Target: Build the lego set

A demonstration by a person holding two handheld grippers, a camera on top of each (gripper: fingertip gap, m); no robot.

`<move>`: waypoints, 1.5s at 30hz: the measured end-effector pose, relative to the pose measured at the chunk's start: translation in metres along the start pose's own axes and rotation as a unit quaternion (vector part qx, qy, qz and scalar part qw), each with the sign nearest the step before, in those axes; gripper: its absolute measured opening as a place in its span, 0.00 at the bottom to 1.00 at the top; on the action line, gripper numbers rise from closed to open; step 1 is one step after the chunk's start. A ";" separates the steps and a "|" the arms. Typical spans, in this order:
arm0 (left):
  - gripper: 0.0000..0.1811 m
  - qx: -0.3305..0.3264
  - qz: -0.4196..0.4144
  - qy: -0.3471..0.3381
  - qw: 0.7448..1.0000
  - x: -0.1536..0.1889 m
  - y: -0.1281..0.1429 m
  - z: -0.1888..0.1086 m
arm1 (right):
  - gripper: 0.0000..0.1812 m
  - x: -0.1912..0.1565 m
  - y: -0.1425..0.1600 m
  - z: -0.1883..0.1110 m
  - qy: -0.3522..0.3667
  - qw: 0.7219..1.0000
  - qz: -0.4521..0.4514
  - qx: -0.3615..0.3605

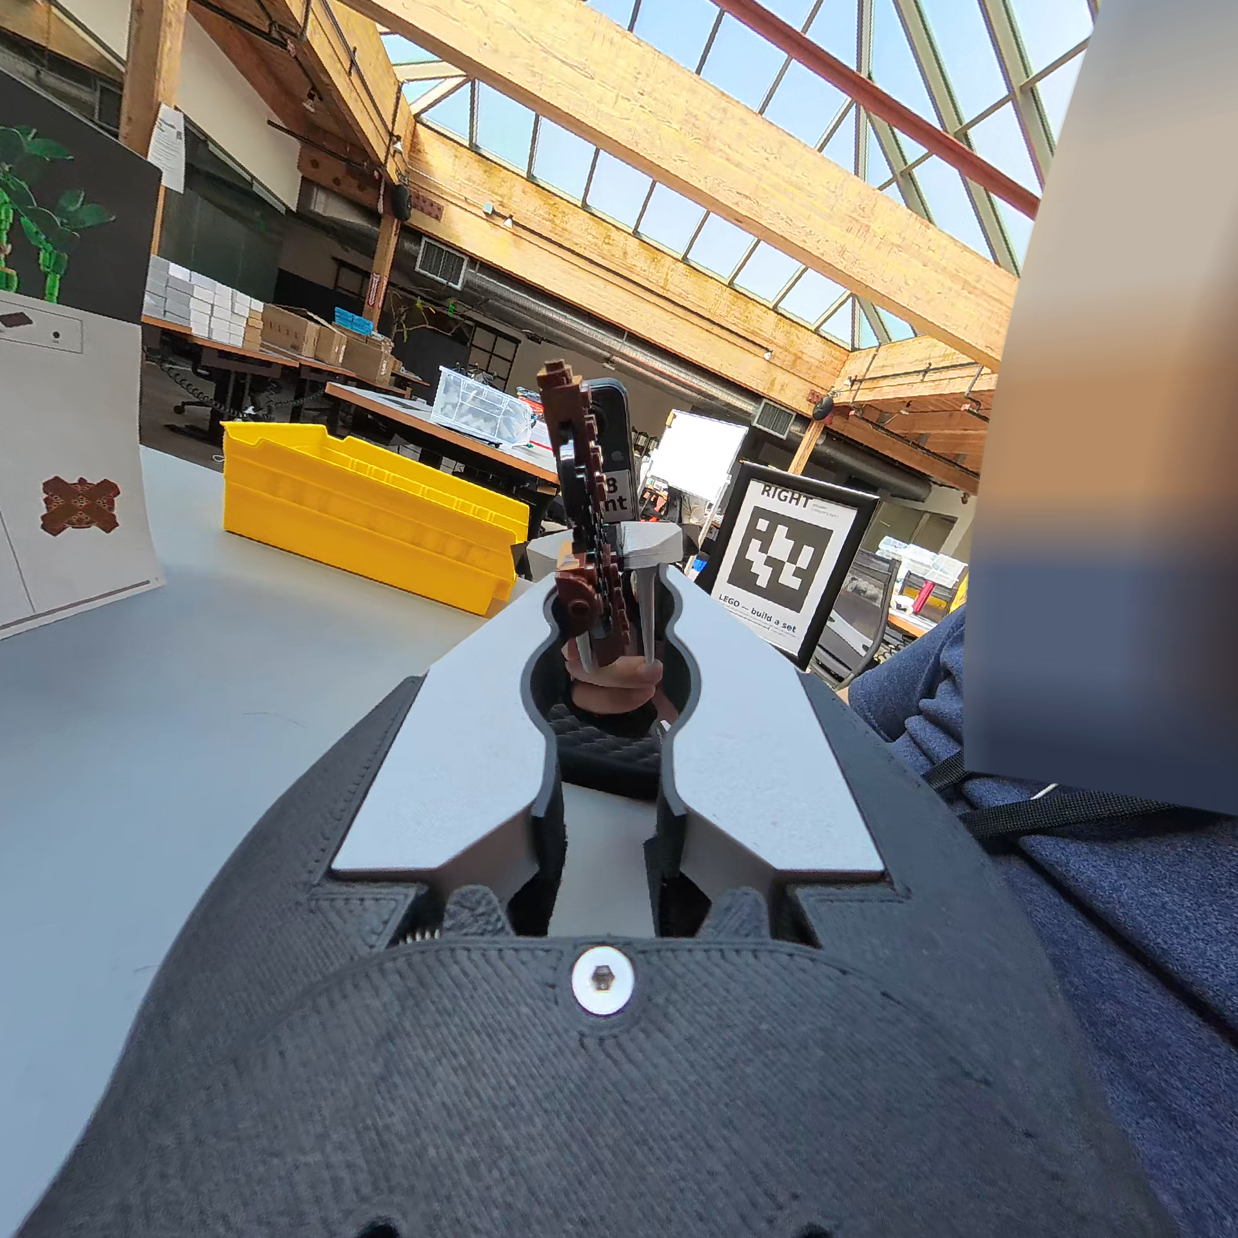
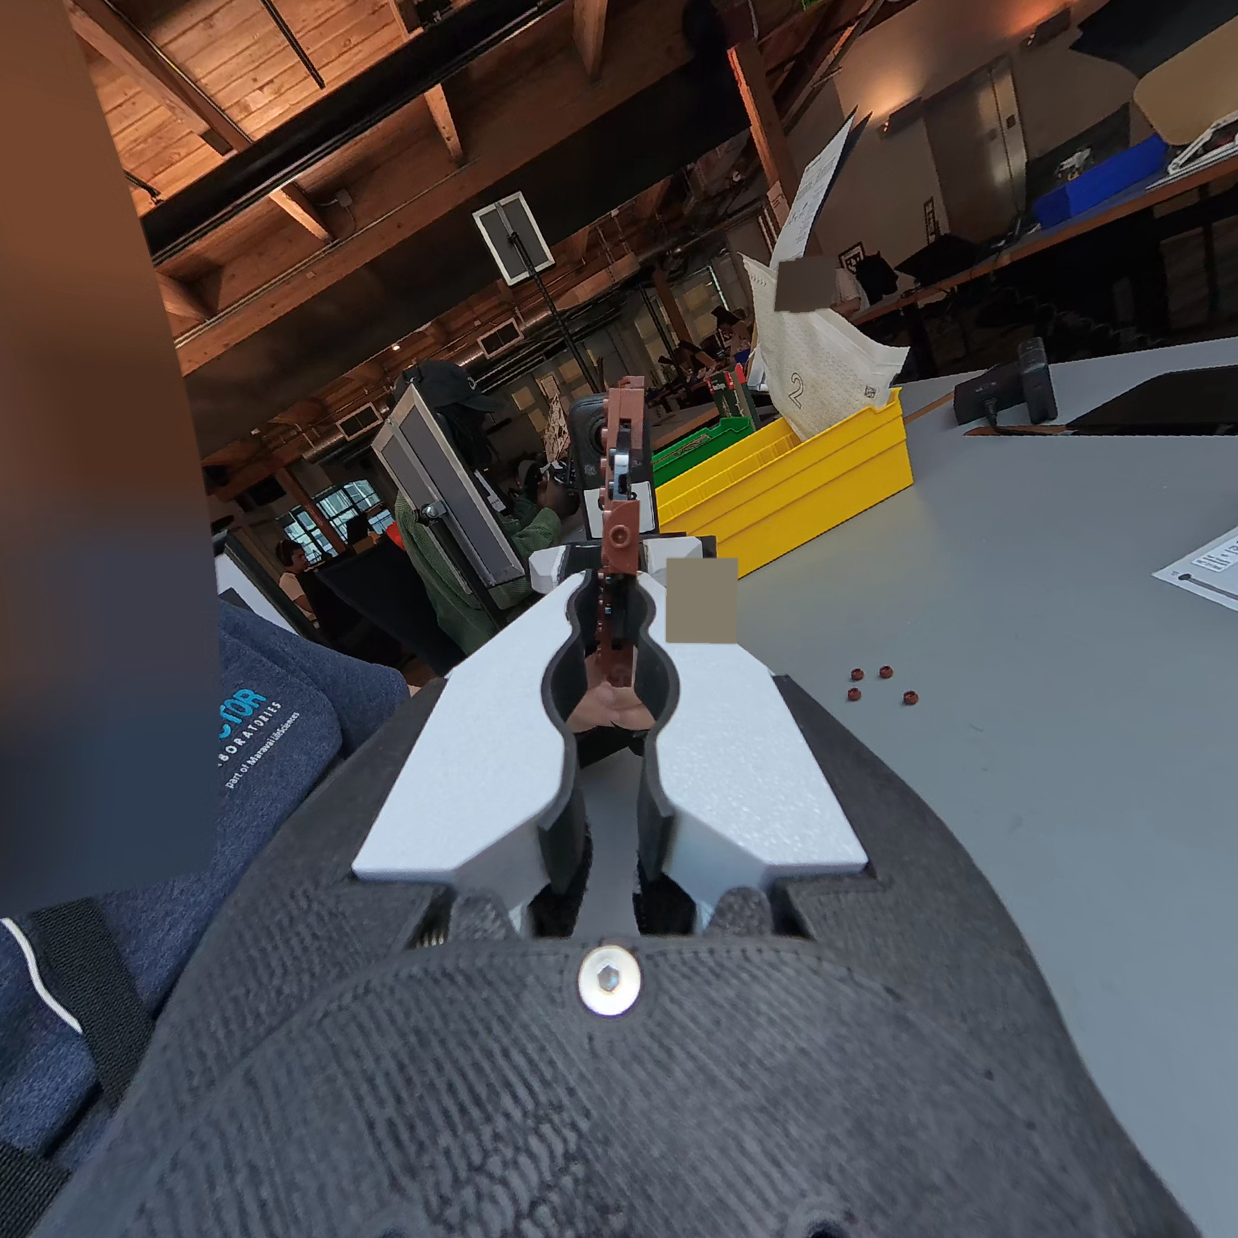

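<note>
A flat brown and black lego assembly (image 1: 575, 469) stands on edge in the air above the grey table (image 1: 201, 703). My left gripper (image 1: 606, 593) is shut on its lower end. My right gripper (image 2: 613, 593) faces the left one and is shut on the same assembly (image 2: 622, 469) from the other side. Its thin grey fingers (image 1: 646, 603) show in the left wrist view beside the assembly, with a hand (image 1: 616, 676) below. Several small round brown lego pieces (image 2: 883, 684) lie loose on the table (image 2: 1005, 737).
A yellow bin (image 1: 375, 509) stands on the table, with a white paper bag (image 2: 817, 362) in it. An instruction booklet (image 1: 67, 469) stands at the left and a framed marker sign (image 1: 784, 556) at the right. A printed sheet (image 2: 1206, 569) lies on the table. A person in blue sits close by. Left and right tips are no more than a few centimetres apart.
</note>
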State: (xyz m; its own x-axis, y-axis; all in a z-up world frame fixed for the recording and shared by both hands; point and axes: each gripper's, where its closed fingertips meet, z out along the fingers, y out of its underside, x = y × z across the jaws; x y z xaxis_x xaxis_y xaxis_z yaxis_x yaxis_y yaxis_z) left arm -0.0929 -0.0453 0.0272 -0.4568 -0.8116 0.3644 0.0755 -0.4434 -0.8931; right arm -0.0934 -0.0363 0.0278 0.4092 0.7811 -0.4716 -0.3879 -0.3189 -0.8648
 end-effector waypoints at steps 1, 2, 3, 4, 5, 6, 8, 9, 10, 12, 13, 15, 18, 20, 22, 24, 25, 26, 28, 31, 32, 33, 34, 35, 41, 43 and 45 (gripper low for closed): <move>0.11 -0.001 0.000 -0.002 1.000 -0.001 0.001 0.000 | 0.03 0.000 -0.001 -0.001 0.001 1.000 0.000 0.001; 0.10 0.000 0.000 -0.005 1.000 -0.002 0.001 0.000 | 0.03 0.000 -0.001 -0.001 0.003 1.000 -0.005 -0.001; 0.10 0.001 -0.001 -0.007 1.000 -0.003 0.001 0.000 | 0.03 0.000 0.000 -0.001 0.006 1.000 -0.009 -0.003; 0.09 0.000 -0.003 -0.008 1.000 -0.004 0.001 0.000 | 0.03 0.000 -0.001 -0.001 0.008 1.000 -0.014 -0.004; 0.09 0.001 -0.004 -0.008 1.000 -0.004 0.001 -0.001 | 0.03 0.000 0.000 -0.001 0.007 1.000 -0.016 -0.006; 0.08 0.003 -0.006 -0.007 1.000 -0.004 0.001 -0.001 | 0.03 0.000 0.000 0.000 0.008 1.000 -0.019 -0.006; 0.07 0.004 -0.006 -0.007 1.000 -0.005 0.000 -0.001 | 0.03 0.000 0.000 0.000 0.006 1.000 -0.018 -0.008; 0.07 0.003 -0.005 -0.006 1.000 -0.005 0.000 -0.001 | 0.03 -0.001 0.001 0.001 0.002 1.000 -0.017 -0.009; 0.07 0.002 -0.003 -0.007 1.000 -0.004 0.001 -0.001 | 0.03 -0.002 0.003 0.002 -0.001 1.000 -0.016 -0.013; 0.06 0.003 -0.002 -0.004 1.000 -0.004 0.001 -0.001 | 0.04 -0.001 0.004 0.004 -0.001 1.000 -0.016 -0.007; 0.05 0.003 -0.004 -0.002 1.000 -0.003 0.001 -0.001 | 0.04 -0.001 0.004 0.004 -0.003 1.000 -0.016 -0.003; 0.04 -0.008 -0.004 -0.002 1.000 -0.002 0.003 -0.001 | 0.08 0.001 0.004 0.003 0.000 1.000 -0.015 0.000; 0.03 -0.029 0.008 -0.021 0.999 -0.006 0.007 -0.001 | 0.22 0.009 0.000 -0.003 0.027 0.999 -0.040 0.004; 0.03 -0.040 -0.007 -0.014 0.999 -0.004 0.010 0.000 | 0.26 0.008 -0.007 -0.009 0.030 0.997 -0.071 0.010; 0.03 -0.056 -0.006 -0.012 0.998 -0.003 0.016 0.002 | 0.26 0.004 -0.010 -0.011 0.020 0.996 -0.088 -0.005; 0.03 -0.074 -0.001 -0.002 0.997 0.000 0.023 0.005 | 0.25 0.000 -0.010 -0.009 0.009 0.995 -0.099 -0.031; 0.03 -0.081 -0.001 0.000 0.997 0.001 0.026 0.007 | 0.22 -0.001 -0.007 -0.007 0.003 0.994 -0.101 -0.050; 0.03 -0.080 0.000 0.001 0.997 0.001 0.027 0.008 | 0.17 0.000 -0.004 -0.006 0.002 0.993 -0.100 -0.067; 0.03 -0.082 0.001 0.006 0.997 0.002 0.028 0.008 | 0.05 -0.005 0.001 -0.005 -0.019 0.991 -0.100 -0.085; 0.05 -0.072 0.010 0.000 0.997 -0.001 0.025 0.007 | 0.04 -0.004 0.003 -0.005 -0.023 0.993 -0.079 -0.081; 0.12 -0.061 0.013 -0.006 0.998 -0.002 0.022 0.007 | 0.04 -0.001 0.004 -0.006 -0.014 0.993 -0.080 -0.082; 0.18 -0.051 0.015 -0.014 0.998 -0.003 0.019 0.007 | 0.04 0.002 0.007 -0.007 -0.009 0.993 -0.078 -0.084; 0.18 -0.047 0.019 -0.016 0.999 -0.004 0.017 0.006 | 0.04 0.002 0.009 -0.008 -0.013 0.994 -0.072 -0.085; 0.16 -0.044 0.024 -0.015 0.999 -0.003 0.015 0.005 | 0.04 0.001 0.010 -0.008 -0.017 0.994 -0.065 -0.082; 0.04 -0.049 0.041 -0.002 0.998 0.002 0.015 0.003 | 0.03 -0.006 0.016 -0.005 -0.043 0.994 -0.055 -0.078; 0.03 -0.055 0.047 0.006 0.997 0.006 0.015 0.003 | 0.04 -0.008 0.016 -0.005 -0.055 0.994 -0.058 -0.074; 0.03 -0.069 0.070 -0.008 0.995 0.005 0.018 0.004 | 0.13 -0.009 0.012 -0.005 -0.056 0.994 -0.066 -0.063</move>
State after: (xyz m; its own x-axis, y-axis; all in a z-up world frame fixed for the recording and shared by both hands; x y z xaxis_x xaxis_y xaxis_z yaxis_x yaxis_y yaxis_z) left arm -0.0906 -0.0589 0.0135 -0.4363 -0.8681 0.2368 0.0141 -0.2697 -0.9628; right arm -0.0976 -0.0500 0.0205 0.3524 0.8732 -0.3368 -0.2285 -0.2687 -0.9357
